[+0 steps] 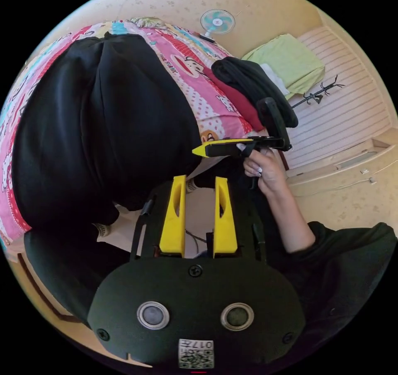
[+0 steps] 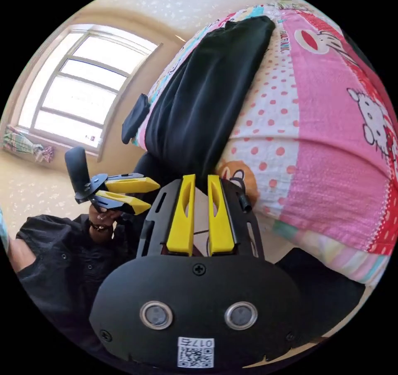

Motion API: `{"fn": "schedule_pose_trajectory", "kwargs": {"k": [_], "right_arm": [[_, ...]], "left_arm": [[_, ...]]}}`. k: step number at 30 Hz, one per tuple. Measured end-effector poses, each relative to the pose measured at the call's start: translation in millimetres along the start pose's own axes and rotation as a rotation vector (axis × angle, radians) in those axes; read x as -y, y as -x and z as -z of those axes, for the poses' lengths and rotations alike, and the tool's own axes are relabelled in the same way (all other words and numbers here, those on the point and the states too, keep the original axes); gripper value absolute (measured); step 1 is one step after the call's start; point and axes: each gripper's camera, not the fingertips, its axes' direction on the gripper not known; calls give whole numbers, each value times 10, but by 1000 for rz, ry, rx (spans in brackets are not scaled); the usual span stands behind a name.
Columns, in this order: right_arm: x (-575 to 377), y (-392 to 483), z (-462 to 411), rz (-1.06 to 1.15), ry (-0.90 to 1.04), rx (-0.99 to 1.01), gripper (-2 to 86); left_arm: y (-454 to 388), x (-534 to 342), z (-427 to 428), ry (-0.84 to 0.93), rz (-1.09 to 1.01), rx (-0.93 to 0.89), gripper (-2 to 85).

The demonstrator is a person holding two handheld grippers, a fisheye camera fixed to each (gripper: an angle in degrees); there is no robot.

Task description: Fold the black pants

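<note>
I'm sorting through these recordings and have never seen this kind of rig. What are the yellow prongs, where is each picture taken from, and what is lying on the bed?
There is no robot arm here. A person holds a two-jaw claw in each hand, and a fisheye camera rides on each claw.

In the left gripper view, the yellow jaws at the bottom belong to the left claw; they stand apart with nothing between them. The right claw shows further up, held by the person's hand.

In the right gripper view, the right claw is at the bottom, jaws slightly apart and holding nothing, and the left claw comes in from the side.

The black pants lie spread on a pink cartoon bedspread, partly hanging over its edge. Further along the bed sits a pile of dark and red clothes.
</note>
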Motion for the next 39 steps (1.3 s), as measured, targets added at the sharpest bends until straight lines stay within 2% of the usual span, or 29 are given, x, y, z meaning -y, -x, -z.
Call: {"fn": "schedule_pose_trajectory", "kwargs": {"k": [2,5,10,13,15,16,18,20,21,23,25,27,29,34,36,39], "right_arm": [[-15,38,153,41,-56,91,39],[144,218,378,138,-101,238,33],[723,771,353,327,24,258,30],[1073,1118,114,402,124,215,31],[1285,1263,-195,415,199,155,33],[1327,1274,-277,413,223,140,34],[1395,1252,-428,413,283,108,37],[1325,1217,-244,434,230,173,42],[1235,1173,-52,462,171,228,48],[1074,1044,192,496,108,217,58],[926,838,287,481,97,78,82],[784,498,215,407,147,-34,163],[674,338,106,403,172,-30,188],[504,184,-79,439,74,27,169],[488,167,-147,449,197,150,76],[284,187,-3,489,146,280,43]], "left_arm": [[85,-126,264,-146,63,-120,106],[95,-122,520,-196,84,-135,137],[132,-68,962,-317,125,-177,181],[262,-85,1250,-421,206,-156,157],[451,-104,1339,-426,321,-127,83],[620,-135,1387,-426,384,-168,53],[877,-165,1459,-411,380,-376,35],[1134,-263,1622,-435,370,-603,32],[1171,-287,1682,-447,364,-621,31],[1245,-355,1979,-477,351,-562,29],[1252,-349,2171,-477,336,-508,29],[1260,-321,2297,-476,320,-510,29],[1275,-290,2385,-467,324,-539,29],[1270,-322,2533,-472,354,-564,33],[1279,-356,2612,-480,374,-566,37],[1236,-404,2786,-431,338,-563,60]]}}
